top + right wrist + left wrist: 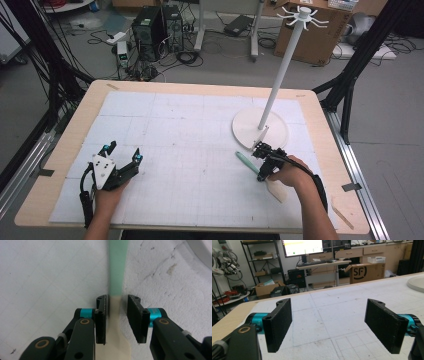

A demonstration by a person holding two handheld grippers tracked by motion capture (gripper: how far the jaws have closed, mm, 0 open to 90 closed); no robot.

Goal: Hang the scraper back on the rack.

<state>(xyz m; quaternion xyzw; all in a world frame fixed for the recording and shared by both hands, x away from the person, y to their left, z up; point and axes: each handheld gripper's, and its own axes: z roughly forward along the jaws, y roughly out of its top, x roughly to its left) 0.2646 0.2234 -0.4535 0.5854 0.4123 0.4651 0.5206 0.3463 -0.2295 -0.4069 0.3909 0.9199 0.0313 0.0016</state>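
Observation:
A spatula point(246, 161) with a pale green handle and a cream blade lies flat on the white gridded mat, right of centre. My right gripper point(261, 170) points down over the neck of the spatula. In the right gripper view the spatula point(116, 277) runs up between the jaws of my right gripper point(117, 312), and a thin gap shows at each pad, so the jaws stand narrowly open around it. My left gripper point(122, 151) rests low at the left front of the mat, and in its own view my left gripper point(328, 325) is wide open with nothing between its pads.
A white hook stand with a round base point(245, 127) and a tall pole point(282, 75) stands just behind the right gripper; its base rim point(200, 250) shows close by. The wooden table edge point(320, 115) frames the mat. Computers, cables and boxes lie on the floor beyond.

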